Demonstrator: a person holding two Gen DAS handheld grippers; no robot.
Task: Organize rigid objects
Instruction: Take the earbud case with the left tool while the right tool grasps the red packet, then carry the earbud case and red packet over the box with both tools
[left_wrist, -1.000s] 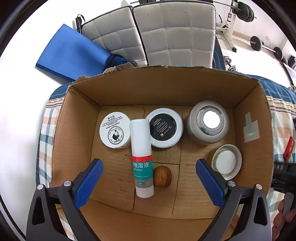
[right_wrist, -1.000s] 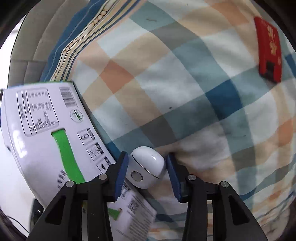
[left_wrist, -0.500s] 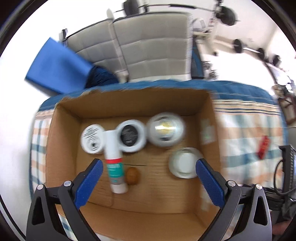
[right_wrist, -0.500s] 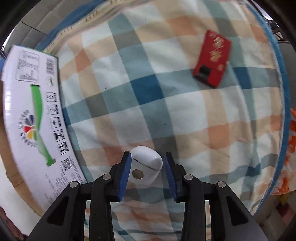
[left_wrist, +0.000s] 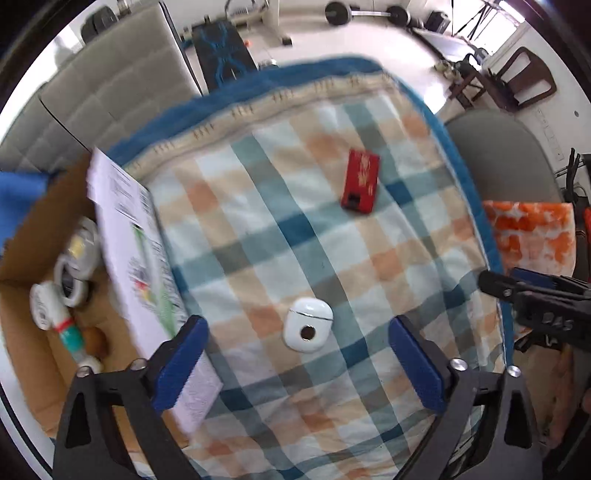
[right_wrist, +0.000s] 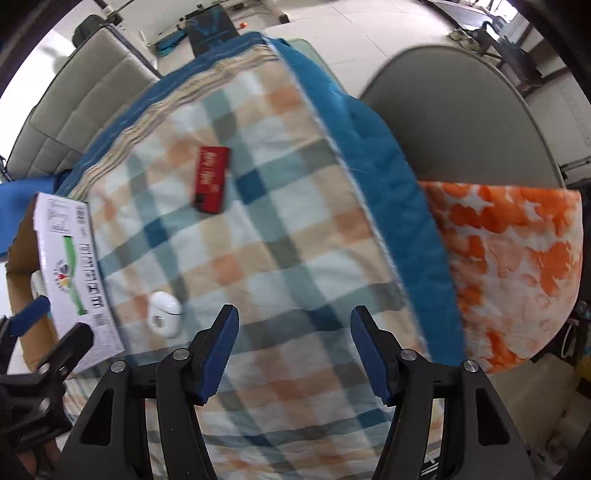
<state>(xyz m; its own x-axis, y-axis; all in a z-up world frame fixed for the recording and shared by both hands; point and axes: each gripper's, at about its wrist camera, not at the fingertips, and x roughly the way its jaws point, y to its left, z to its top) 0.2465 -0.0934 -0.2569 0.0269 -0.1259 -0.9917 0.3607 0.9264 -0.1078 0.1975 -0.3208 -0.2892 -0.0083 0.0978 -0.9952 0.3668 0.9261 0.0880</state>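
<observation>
A white earbud case (left_wrist: 307, 329) lies on the plaid blanket (left_wrist: 295, 240), apart from both grippers; it also shows in the right wrist view (right_wrist: 164, 319). My left gripper (left_wrist: 298, 369) is open, its jaws wide on either side of the case, just behind it. My right gripper (right_wrist: 294, 354) is open and empty, drawn back to the right of the case. A red flat box (left_wrist: 361, 187) lies farther back on the blanket, also in the right wrist view (right_wrist: 211, 179). The cardboard box (left_wrist: 33, 369) at the left holds jars, a white tube and a walnut.
The box's white printed flap (left_wrist: 136, 258) stands between the box and the blanket. An orange and white cloth (right_wrist: 517, 266) hangs at the right over a grey chair (right_wrist: 454, 110). A grey padded sofa (left_wrist: 110, 92) is behind. The right gripper tip (left_wrist: 532, 295) enters from the right.
My right gripper has let go of the white earbud case and pulled back to the right. My left gripper has swung from over the cardboard box to the case on the blanket.
</observation>
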